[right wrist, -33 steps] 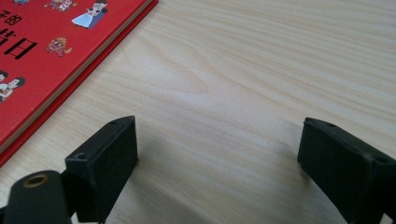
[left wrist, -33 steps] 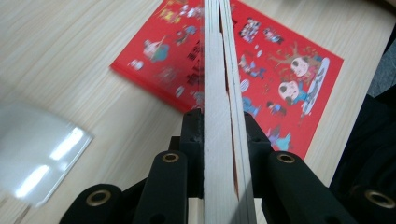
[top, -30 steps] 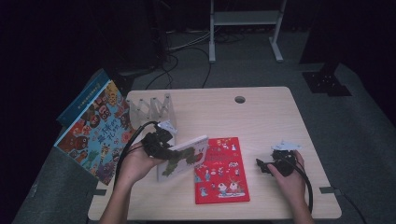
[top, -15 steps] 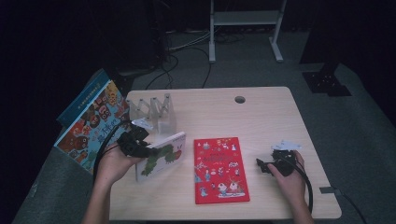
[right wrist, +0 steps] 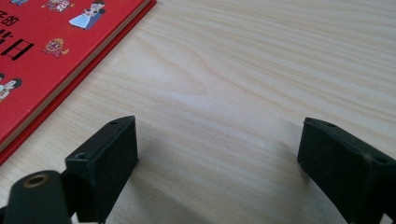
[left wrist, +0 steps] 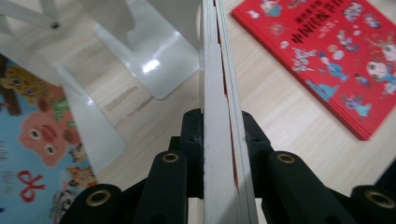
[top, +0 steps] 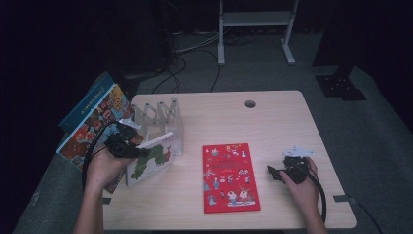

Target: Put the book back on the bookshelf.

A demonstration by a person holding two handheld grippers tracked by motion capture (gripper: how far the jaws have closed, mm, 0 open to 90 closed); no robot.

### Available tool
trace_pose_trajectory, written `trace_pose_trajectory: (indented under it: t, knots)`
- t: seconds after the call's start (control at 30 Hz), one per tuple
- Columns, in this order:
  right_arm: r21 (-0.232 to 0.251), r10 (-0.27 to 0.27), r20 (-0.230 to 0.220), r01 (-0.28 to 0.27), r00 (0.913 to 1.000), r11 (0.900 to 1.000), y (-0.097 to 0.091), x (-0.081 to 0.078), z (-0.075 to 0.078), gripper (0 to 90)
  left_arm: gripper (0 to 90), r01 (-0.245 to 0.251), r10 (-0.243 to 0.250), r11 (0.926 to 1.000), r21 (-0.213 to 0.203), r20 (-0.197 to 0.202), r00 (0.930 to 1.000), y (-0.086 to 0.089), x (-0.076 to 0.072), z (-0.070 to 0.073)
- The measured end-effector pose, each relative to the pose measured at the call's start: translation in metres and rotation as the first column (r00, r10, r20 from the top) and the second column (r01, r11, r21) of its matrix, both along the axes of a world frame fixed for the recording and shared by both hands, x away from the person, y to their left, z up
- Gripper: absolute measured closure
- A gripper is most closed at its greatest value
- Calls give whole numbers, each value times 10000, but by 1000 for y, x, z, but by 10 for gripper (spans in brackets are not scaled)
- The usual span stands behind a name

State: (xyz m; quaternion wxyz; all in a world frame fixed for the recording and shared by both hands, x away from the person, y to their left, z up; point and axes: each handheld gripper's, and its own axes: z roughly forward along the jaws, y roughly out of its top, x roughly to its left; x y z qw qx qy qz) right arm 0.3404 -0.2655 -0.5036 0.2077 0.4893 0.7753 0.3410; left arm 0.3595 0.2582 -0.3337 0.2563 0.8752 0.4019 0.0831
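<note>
My left gripper (top: 140, 152) is shut on a white picture book with a green caterpillar on its cover (top: 155, 157), held on edge just in front of the white slotted book rack (top: 158, 116). In the left gripper view the book's page edge (left wrist: 219, 88) runs up between the black jaws of my left gripper (left wrist: 222, 128), which press on both covers, with the rack (left wrist: 154, 56) just beyond. A red book (top: 229, 175) lies flat mid-table. To its right my right gripper (top: 272, 171) rests open on the table; between its jaws (right wrist: 219, 140) is bare wood, with the red book (right wrist: 51, 51) at the left.
A large colourful picture book (top: 92, 126) leans at the table's left edge, beside the rack, and shows at the left of the left gripper view (left wrist: 32, 140). The wooden table (top: 272, 122) has a cable hole (top: 250, 104) at the back. Cables trail from both grippers.
My left hand has carried the caterpillar book leftward, away from the red book and up to the front of the rack, standing it more on edge. The right hand has kept still.
</note>
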Motion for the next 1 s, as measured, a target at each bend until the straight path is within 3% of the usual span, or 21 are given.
trace_pose_trajectory:
  t: [0.37, 0.63, 0.87, 1.0]
  knots:
    - [1, 1, 2, -1, 10000, 10000, 0, 0, 0, 110, 755, -740, 746, 9971, -182, 331, 9967, -13, 43, -4]
    - [-2, 18, -14, -18, 10000, 10000, -1, 1, 0, 110, 755, -1149, 1166, 9930, -285, 703, 9907, -23, 61, -14]
    - [-3, 16, -13, -16, 10000, 10000, -1, 1, 0, 110, 754, -1364, 1399, 9896, -452, 847, 9865, -24, 63, -23]
    - [-3, 13, -12, -13, 10000, 10000, -1, 1, 0, 110, 752, -1354, 1374, 9903, -301, 780, 9874, -27, 62, -27]
